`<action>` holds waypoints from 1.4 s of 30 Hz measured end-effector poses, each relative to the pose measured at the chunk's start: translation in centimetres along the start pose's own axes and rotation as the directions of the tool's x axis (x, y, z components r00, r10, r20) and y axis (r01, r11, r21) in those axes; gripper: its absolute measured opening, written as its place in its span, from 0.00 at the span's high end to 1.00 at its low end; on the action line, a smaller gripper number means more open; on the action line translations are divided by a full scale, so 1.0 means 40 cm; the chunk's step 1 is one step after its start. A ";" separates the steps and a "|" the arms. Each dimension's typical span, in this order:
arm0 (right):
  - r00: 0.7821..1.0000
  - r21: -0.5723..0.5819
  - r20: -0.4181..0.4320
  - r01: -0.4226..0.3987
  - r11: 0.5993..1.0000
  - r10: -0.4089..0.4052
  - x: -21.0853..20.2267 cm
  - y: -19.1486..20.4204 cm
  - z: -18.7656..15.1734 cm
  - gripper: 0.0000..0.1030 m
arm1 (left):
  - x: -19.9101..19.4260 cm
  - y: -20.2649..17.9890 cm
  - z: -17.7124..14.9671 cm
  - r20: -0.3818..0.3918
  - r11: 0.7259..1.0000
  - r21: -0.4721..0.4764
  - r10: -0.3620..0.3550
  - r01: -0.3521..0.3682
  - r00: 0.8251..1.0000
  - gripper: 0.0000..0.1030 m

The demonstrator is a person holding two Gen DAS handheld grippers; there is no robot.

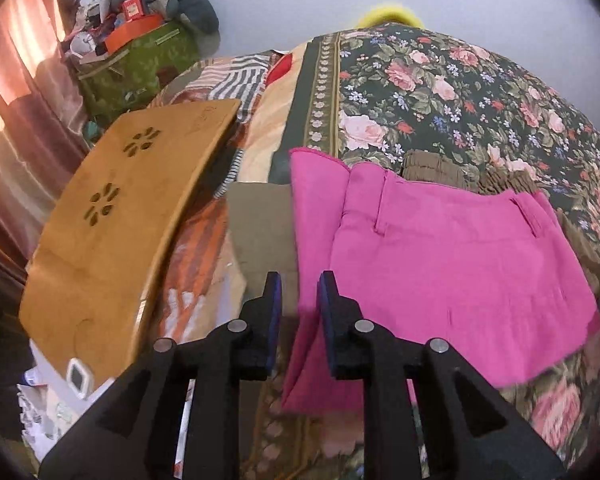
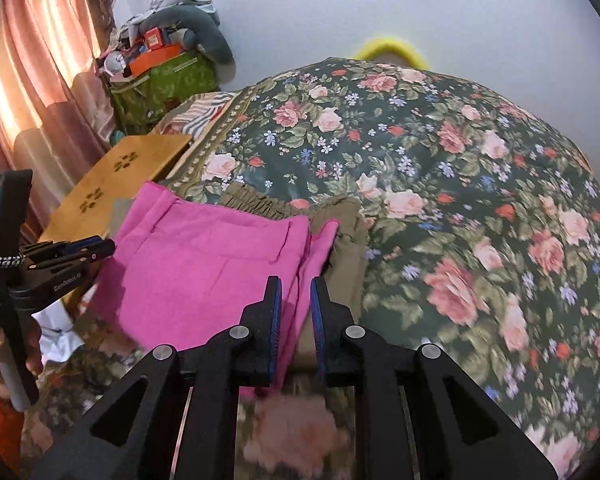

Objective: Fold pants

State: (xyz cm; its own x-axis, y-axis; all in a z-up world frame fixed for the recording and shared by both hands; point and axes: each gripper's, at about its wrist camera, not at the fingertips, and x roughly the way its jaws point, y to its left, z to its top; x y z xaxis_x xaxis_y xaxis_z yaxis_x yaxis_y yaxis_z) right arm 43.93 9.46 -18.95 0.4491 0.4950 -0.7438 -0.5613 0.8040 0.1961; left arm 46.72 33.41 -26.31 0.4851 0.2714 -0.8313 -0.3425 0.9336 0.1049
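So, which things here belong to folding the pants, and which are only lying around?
For the job:
- pink pants
- left gripper
- right gripper

Lying about:
- olive garment
- wooden lap tray
- floral bedspread
- green bag

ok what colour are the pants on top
Bright pink pants, lying over an olive-brown garment; clearest in the left wrist view.
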 end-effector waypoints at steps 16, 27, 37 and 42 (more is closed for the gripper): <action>0.920 -0.154 0.364 -0.095 0.984 0.146 -0.600 0.147 -0.076 0.84 | -0.689 -0.041 -0.144 0.300 0.974 0.073 -0.227 0.215 0.927 0.81; 0.804 -0.218 0.561 -0.088 0.972 0.198 -0.928 0.224 -0.240 0.84 | -1.134 -0.064 -0.376 0.579 0.975 0.110 -0.222 0.195 0.785 0.76; 0.733 -0.229 0.658 -0.028 0.973 0.175 -1.023 0.272 -0.341 0.37 | -1.336 -0.082 -0.554 0.722 0.976 0.113 -0.208 0.184 0.660 0.27; 0.722 -0.197 0.677 -0.008 0.980 0.141 -1.034 0.275 -0.355 0.05 | -1.349 -0.070 -0.584 0.733 0.981 0.073 -0.176 0.182 0.657 0.07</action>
State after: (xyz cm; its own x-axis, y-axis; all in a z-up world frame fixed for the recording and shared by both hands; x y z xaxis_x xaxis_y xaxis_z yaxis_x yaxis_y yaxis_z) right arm 9.31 -6.85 4.90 0.7156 0.6943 -0.0766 -0.6905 0.7197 0.0722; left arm 2.72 10.67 5.48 0.9689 0.1850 -0.1643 -0.1889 0.9820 -0.0082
